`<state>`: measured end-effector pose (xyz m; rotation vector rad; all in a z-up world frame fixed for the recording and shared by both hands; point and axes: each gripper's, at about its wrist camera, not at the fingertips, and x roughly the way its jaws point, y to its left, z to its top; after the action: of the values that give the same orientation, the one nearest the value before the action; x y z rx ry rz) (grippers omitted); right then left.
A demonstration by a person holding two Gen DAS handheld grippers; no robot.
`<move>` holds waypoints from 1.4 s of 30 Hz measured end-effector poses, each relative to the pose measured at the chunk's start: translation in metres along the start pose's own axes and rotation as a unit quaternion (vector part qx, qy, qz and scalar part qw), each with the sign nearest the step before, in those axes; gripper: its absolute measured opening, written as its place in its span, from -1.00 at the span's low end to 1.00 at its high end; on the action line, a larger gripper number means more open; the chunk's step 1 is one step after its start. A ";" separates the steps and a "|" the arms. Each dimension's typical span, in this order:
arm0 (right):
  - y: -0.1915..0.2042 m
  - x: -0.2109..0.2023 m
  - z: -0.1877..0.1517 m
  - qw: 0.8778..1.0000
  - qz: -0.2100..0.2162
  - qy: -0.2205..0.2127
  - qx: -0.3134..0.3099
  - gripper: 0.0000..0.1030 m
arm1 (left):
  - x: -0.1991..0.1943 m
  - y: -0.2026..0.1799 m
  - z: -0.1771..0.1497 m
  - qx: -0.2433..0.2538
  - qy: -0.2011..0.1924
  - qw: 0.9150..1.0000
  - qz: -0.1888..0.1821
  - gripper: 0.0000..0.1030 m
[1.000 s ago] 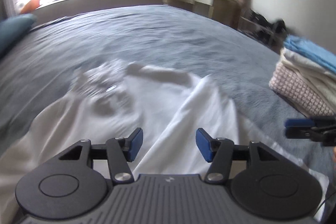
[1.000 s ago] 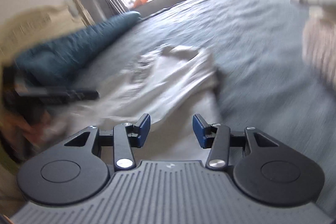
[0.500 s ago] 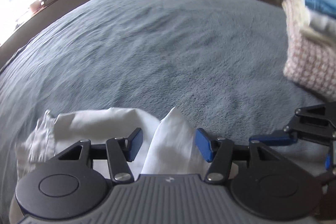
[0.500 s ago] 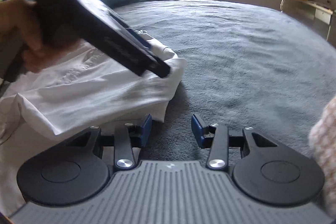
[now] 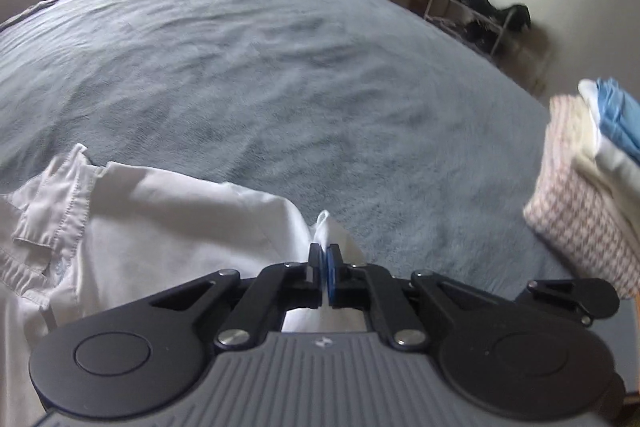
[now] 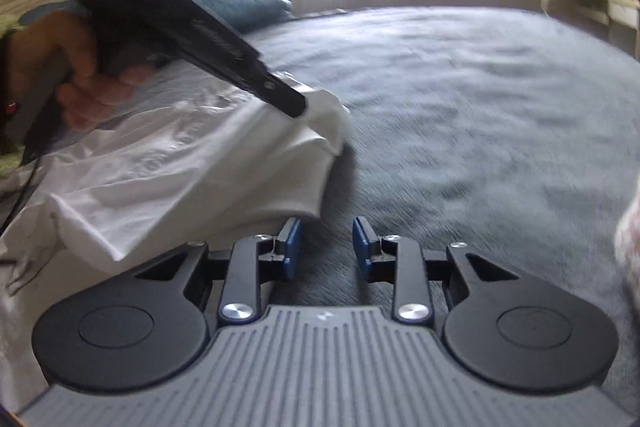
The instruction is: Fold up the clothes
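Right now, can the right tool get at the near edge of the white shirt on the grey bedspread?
Probably yes. The right tool is closing on nothing, and the white shirt's edge lies just beside its left finger on the grey bedspread, nothing between.

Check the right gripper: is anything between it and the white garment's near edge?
Nothing visible. The right gripper, its jaws closing with only grey bedspread between them, sits just beside the white garment hem. The left gripper is already pinched on a corner of it farther up, and the folded stack is off to the side.
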<state>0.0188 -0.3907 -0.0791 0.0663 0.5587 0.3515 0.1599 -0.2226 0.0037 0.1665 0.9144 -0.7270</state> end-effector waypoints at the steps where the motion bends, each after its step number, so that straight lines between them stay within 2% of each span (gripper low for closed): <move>1: 0.004 -0.001 0.002 1.000 -0.004 -0.004 -0.014 -0.46 | -0.002 0.001 0.001 -0.004 -0.004 1.000 -0.001 -0.97; 7: 0.012 0.012 0.011 0.998 -0.006 0.002 -0.069 -0.46 | -0.006 0.007 0.002 -0.014 -0.016 1.000 -0.018 -0.98; 10: 0.011 0.013 0.013 0.997 0.006 -0.014 -0.077 -0.48 | -0.005 0.007 -0.001 -0.010 -0.024 0.999 -0.025 -0.98; 12: 0.010 0.013 0.012 0.997 0.008 -0.021 -0.071 -0.88 | -0.004 0.009 -0.003 -0.011 -0.029 0.999 -0.022 -0.98; 13: 0.010 0.013 0.011 0.998 0.005 -0.022 -0.066 -0.99 | -0.004 0.011 -0.004 -0.013 -0.032 0.999 -0.020 -0.98; 20: 0.000 0.007 0.003 0.999 -0.001 -0.028 -0.033 -1.00 | -0.001 0.049 -0.012 -0.070 -0.034 0.997 -0.026 -0.98; 24: 0.002 0.009 0.002 0.999 -0.001 -0.024 -0.040 -1.00 | 0.008 0.055 -0.018 -0.062 -0.017 0.998 -0.001 -0.98; 30: 0.007 0.011 0.000 0.998 -0.004 -0.020 -0.056 -1.00 | 0.002 0.066 -0.015 -0.046 -0.018 0.995 0.086 -0.96; 32: 0.008 0.011 0.000 0.998 -0.005 -0.020 -0.059 -1.00 | -0.003 0.064 -0.006 -0.031 -0.025 0.995 0.089 -0.90; 34: 0.009 0.011 0.000 0.998 -0.005 -0.020 -0.062 -1.00 | -0.005 0.055 0.004 -0.011 -0.027 0.996 0.086 -0.69; 36: 0.010 0.011 -0.001 0.998 -0.005 -0.021 -0.065 -1.00 | 0.000 0.037 0.017 0.026 -0.027 0.996 0.076 -0.37; 38: 0.011 0.011 -0.001 0.997 -0.006 -0.021 -0.067 -1.00 | 0.012 0.012 0.028 0.074 -0.011 0.995 0.071 -0.24; 40: 0.012 0.012 -0.001 0.997 -0.006 -0.021 -0.070 -1.00 | 0.028 -0.014 0.035 0.126 0.011 0.989 0.076 -0.24; 42: 0.013 0.012 -0.001 0.997 -0.007 -0.021 -0.073 -1.00 | 0.045 -0.039 0.040 0.181 0.035 0.979 0.084 -0.24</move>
<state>0.0234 -0.3747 -0.0841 -0.0702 0.4896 0.3762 0.1797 -0.2914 0.0000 0.5876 0.8174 -0.7288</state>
